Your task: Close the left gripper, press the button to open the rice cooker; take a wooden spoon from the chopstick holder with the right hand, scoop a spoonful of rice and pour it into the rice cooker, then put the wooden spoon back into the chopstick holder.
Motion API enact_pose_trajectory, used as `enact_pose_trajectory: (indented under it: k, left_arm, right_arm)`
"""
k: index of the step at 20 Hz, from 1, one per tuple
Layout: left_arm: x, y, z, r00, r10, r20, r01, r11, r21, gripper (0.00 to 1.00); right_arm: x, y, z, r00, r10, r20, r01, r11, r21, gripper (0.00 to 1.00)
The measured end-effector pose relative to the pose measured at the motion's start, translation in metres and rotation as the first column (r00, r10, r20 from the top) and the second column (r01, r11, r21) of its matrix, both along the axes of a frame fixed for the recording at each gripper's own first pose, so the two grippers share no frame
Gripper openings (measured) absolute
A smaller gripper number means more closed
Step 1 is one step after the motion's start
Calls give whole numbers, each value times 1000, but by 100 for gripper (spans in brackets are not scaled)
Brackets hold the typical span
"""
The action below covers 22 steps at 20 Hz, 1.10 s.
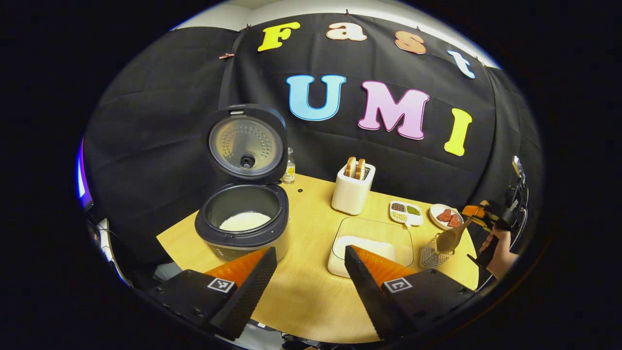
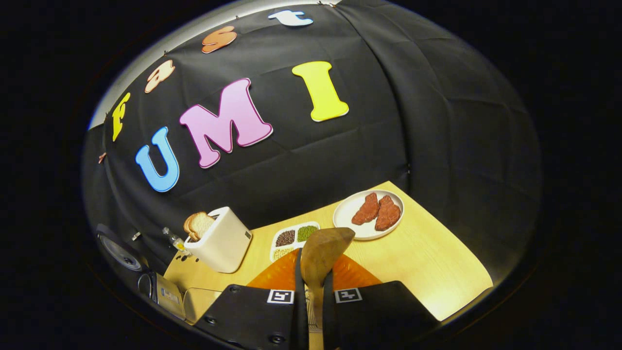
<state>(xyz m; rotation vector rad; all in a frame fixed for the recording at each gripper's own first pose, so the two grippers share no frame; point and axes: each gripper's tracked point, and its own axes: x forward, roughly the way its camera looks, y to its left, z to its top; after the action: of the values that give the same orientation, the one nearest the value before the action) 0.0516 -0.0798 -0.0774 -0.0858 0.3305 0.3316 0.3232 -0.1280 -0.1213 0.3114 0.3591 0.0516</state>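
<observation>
The rice cooker (image 1: 243, 228) stands open at the table's left, its lid (image 1: 247, 145) upright and white rice in the pot. My left gripper (image 1: 311, 265) hovers open over the near table edge, in front of the cooker and a clear tray of rice (image 1: 371, 243). A metal mesh chopstick holder (image 1: 431, 255) stands right of that tray. The wooden spoon (image 1: 451, 238) hangs with its bowl just above the holder's rim. My right gripper (image 2: 311, 291) is shut on the spoon (image 2: 323, 250), bowl forward. That right gripper (image 1: 478, 214) also shows far right, held by a hand (image 1: 500, 255).
A white toaster (image 1: 353, 189) with bread stands behind the tray, also seen as the toaster (image 2: 221, 240). A divided dish of grains (image 2: 294, 236) and a plate of meat pieces (image 2: 369, 214) lie at the back right. A small bottle (image 1: 289, 167) stands beside the cooker.
</observation>
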Motion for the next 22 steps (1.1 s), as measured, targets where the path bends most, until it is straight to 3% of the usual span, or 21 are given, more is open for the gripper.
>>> enact_pose_trajectory:
  k: [6, 9, 13, 18, 22]
  left_arm:
    - [1, 28, -2, 998, -50, 26, 51, 999, -20, 96]
    - [1, 46, -4, 996, -79, 36, 80, 997, -7, 95]
    - [-8, 68, -12, 994, -107, 39, 108, 994, -31, 95]
    - [-24, 97, -31, 993, -114, 18, 115, 991, -64, 95]
    - [-28, 118, -52, 992, -124, -14, 123, 989, -85, 95]
  right_arm:
    - [-20, 25, 63, 995, -2, 99, -1, 1000, 29, 15]
    - [-35, 59, 73, 997, 28, 76, -33, 997, 68, 16]
    - [-45, 111, 83, 991, 91, 96, -96, 994, 46, 16]
    - [-57, 169, 55, 983, 169, 74, -169, 986, -14, 16]
    - [-55, 191, 4, 981, 193, 25, -190, 978, -81, 16]
